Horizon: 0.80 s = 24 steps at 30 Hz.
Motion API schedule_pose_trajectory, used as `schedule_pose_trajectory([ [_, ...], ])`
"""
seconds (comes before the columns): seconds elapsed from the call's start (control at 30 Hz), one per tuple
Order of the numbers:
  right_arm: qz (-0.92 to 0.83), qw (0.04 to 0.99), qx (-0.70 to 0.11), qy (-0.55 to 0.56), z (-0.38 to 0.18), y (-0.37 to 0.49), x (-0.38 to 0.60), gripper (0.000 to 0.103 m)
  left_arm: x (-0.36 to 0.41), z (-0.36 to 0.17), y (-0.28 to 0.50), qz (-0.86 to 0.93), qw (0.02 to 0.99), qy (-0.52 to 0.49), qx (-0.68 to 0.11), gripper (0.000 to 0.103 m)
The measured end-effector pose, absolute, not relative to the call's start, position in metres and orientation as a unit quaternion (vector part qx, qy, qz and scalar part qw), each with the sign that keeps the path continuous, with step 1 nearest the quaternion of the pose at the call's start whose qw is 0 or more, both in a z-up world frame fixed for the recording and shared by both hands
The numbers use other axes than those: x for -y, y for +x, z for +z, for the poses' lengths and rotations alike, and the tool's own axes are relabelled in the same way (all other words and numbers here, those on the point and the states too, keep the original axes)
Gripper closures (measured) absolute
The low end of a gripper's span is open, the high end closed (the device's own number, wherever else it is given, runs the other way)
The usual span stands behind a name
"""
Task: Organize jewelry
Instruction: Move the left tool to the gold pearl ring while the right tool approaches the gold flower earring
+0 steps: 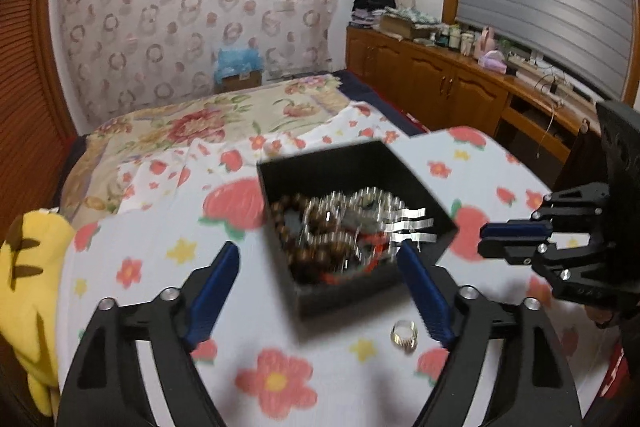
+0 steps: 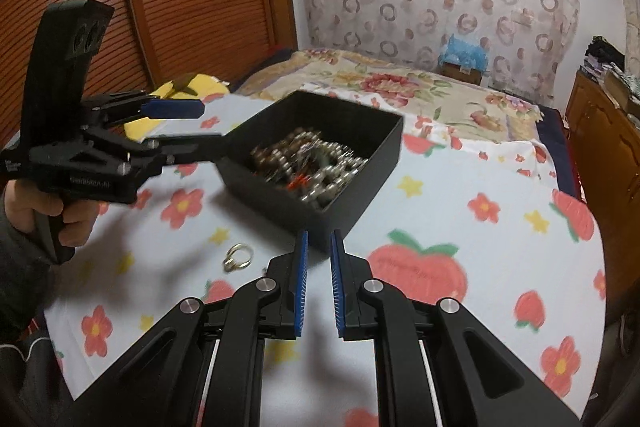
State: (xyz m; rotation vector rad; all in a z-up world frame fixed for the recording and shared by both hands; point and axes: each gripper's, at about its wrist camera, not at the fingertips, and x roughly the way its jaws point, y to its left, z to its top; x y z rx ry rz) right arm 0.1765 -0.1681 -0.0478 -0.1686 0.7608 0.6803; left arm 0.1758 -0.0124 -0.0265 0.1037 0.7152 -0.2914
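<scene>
- Our left gripper (image 1: pixel 320 263) has its jaws spread wide with nothing pinched between them; the open black box (image 1: pixel 424 187) sits just ahead, its near wall partly between our fingertips.
- The box holds a tangle of brown bead bracelets (image 1: pixel 304 247), silver bead strands and three shiny hair clips (image 1: pixel 412 225) resting near its right rim. All of this lies beyond the left jaws, not in them.
- One loose ring (image 1: pixel 404 333) lies on the flowered cloth (image 1: pixel 276 383), outside the box. It is nearer to us than the box, close by the inner side of our left gripper's right-hand finger and a little behind its tip.
- Our right gripper (image 2: pixel 319 239) has its jaws drawn narrow, only a slim gap between the blue pads, and nothing is in that gap. The near corner of the box is just ahead of its tips; the ring lies off to its left.
- We judge the step in hand to be picking up the ring, the one piece outside the box.
- To do it well, we should draw the left gripper back until the ring sits squarely between the pads, and lower until the tips brush the cloth.
- The ring is small and lies flat; closing slowly should keep it from sliding, and from pinching cloth along with it.
</scene>
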Motion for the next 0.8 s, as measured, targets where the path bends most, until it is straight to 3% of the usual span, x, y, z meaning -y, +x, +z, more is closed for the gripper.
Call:
schedule_pose_trajectory([
  [0.1, 0.333, 0.863, -0.371, -0.081, -0.052, 0.170, 0.161, 0.082, 0.009, -0.037, 0.165, -0.135, 0.922, 0.052, -0.358, 0.018],
  [0.8, 0.331, 0.838, -0.407, -0.149, -0.086, 0.175, 0.116, 0.082, 0.013, -0.084, 0.158, -0.149, 0.898, 0.074, -0.408, 0.018],
])
